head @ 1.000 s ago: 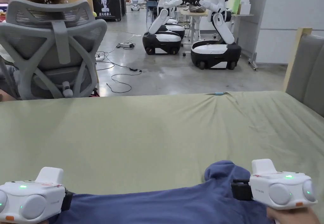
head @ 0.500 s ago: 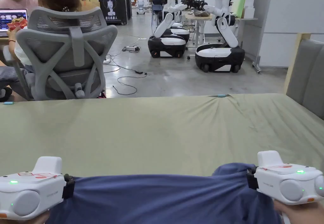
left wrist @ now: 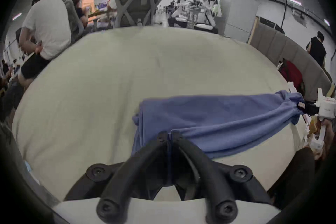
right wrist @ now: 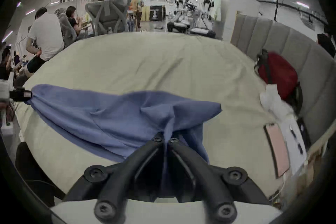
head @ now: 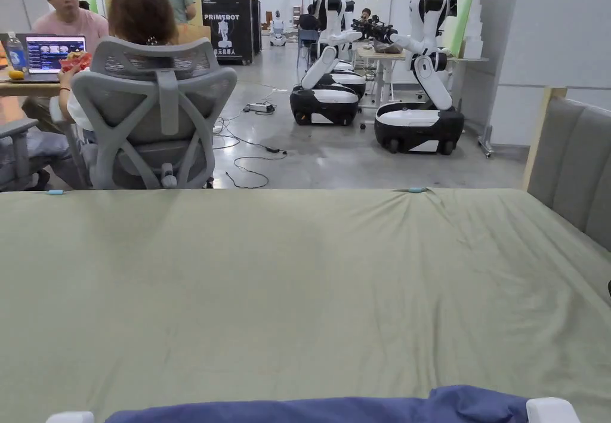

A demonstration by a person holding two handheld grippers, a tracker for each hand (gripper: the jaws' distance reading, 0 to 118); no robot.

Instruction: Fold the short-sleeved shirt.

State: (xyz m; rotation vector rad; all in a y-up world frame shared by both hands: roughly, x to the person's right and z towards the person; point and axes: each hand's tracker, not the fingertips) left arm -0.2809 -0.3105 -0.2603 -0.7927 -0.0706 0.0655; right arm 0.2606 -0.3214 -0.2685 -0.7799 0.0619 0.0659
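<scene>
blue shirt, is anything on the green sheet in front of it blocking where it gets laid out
Nothing visible does. Both the left gripper and right gripper pinch the blue shirt, and the green sheet ahead lies bare.

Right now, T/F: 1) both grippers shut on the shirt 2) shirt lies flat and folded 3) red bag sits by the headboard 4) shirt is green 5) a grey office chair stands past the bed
1) Both grippers are shut on the shirt. True: the left gripper and right gripper each pinch the blue shirt.
2) The shirt lies flat, folded. False: it is stretched between the grippers, bunched.
3) A red bag sits by the headboard. True.
4) The shirt is green. False: blue; the bed sheet is green.
5) A grey office chair stands past the bed. True.
</scene>
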